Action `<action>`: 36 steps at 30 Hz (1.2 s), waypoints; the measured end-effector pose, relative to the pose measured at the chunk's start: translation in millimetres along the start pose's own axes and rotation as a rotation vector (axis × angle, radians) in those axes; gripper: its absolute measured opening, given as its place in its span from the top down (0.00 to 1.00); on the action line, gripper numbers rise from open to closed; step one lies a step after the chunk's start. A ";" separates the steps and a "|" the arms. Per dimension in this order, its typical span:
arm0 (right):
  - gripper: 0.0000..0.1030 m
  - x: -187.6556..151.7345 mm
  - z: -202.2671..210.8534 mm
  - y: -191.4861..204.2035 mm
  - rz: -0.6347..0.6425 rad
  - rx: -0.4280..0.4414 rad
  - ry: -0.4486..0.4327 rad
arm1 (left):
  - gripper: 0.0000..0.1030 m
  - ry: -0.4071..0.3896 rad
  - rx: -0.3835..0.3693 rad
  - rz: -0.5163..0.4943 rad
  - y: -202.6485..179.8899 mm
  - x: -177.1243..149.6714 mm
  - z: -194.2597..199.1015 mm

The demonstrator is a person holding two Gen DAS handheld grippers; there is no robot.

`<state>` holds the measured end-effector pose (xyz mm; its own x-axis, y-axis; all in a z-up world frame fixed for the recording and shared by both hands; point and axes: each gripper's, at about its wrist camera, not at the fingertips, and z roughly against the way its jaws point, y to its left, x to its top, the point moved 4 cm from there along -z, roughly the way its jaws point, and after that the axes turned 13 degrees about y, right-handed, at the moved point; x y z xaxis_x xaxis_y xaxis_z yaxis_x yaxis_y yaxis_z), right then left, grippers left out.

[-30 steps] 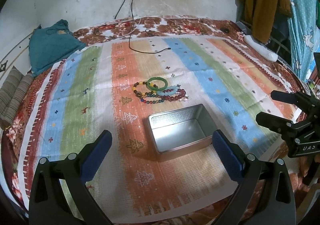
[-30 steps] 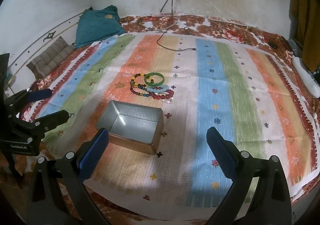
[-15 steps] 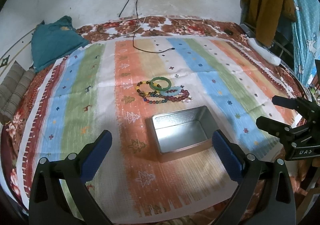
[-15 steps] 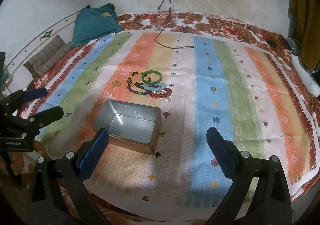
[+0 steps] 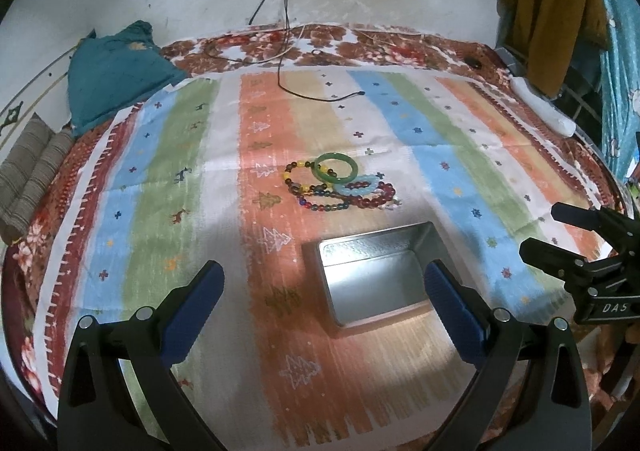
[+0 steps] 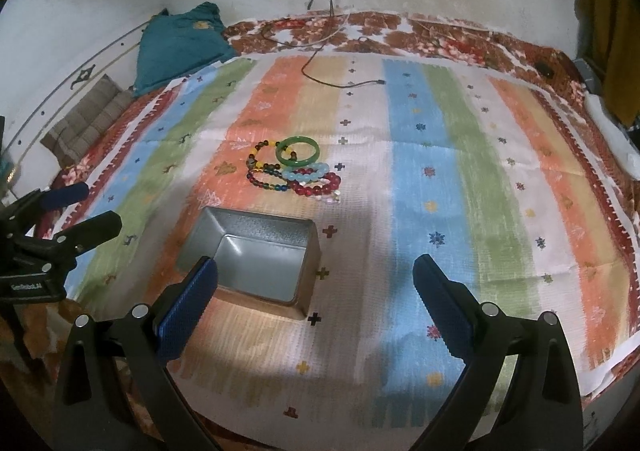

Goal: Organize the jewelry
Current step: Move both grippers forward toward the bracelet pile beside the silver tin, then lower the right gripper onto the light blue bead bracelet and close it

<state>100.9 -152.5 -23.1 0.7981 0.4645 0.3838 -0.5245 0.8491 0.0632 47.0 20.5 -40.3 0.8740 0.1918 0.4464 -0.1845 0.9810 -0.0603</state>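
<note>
Left gripper (image 5: 322, 301): jaws spread wide, holding nothing, above the near part of the striped cloth (image 5: 224, 179); seen also at the left edge of the right wrist view.
Right gripper (image 6: 316, 301): jaws wide apart and empty, over the near edge of the cloth; in the left wrist view it shows at the right edge.
Metal tin (image 5: 376, 279): open, nothing inside, lying on the orange stripe; its near right corner sits just behind the left gripper's right finger (image 5: 452, 311), and its near left corner lies behind the right gripper's left finger (image 6: 188, 311).
Jewelry: a cluster just beyond the tin, apart from both grippers.
Green bangle (image 5: 336, 167): at the far side of the cluster, lying over the multicoloured bead bracelet (image 5: 298, 187).
Light blue bead bracelet (image 5: 358, 187): touching the bangle's near right.
Dark red bead bracelet (image 5: 376, 199): nearest the tin.
Bed: cloth spread over a floral sheet (image 5: 360, 43); a teal cushion (image 5: 116, 71) at the far left corner.
</note>
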 end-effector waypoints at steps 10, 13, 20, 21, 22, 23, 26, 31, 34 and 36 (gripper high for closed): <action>0.04 25.1 -14.0 -12.8 -0.015 -0.037 0.021 | 0.05 0.047 0.051 -0.029 4.4 20.5 -20.0; 0.04 31.7 -18.0 -16.7 -0.024 -0.037 0.031 | 0.05 0.062 0.061 -0.031 4.6 25.2 -25.7; 0.04 44.5 -30.8 -19.9 -0.026 -0.042 0.062 | 0.05 0.087 0.081 -0.042 6.1 34.9 -37.1; 0.04 46.4 -32.5 -20.4 -0.029 -0.040 0.066 | 0.05 0.090 0.082 -0.038 7.6 36.8 -39.2; 0.04 48.9 -34.9 -21.2 -0.033 -0.037 0.072 | 0.05 0.092 0.084 -0.035 8.9 38.1 -40.6; 0.04 51.1 -37.2 -22.0 -0.036 -0.035 0.077 | 0.05 0.096 0.088 -0.033 9.7 40.1 -42.4; 0.04 54.8 -42.4 -24.8 -0.042 -0.042 0.089 | 0.05 0.106 0.094 -0.035 10.1 45.2 -47.5; 0.04 62.9 -49.5 -27.6 -0.047 -0.046 0.105 | 0.05 0.130 0.107 -0.036 12.8 53.4 -59.5; 0.04 68.3 -55.5 -30.8 -0.056 -0.052 0.116 | 0.05 0.137 0.103 -0.019 17.6 59.4 -63.7; 0.04 72.6 -61.4 -31.8 -0.059 -0.055 0.129 | 0.05 0.138 0.095 -0.007 19.8 63.7 -66.7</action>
<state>193.7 -130.4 -53.8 0.8603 0.4389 0.2595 -0.4614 0.8867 0.0301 129.0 54.1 -72.6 0.9277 0.1941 0.3188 -0.2146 0.9762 0.0303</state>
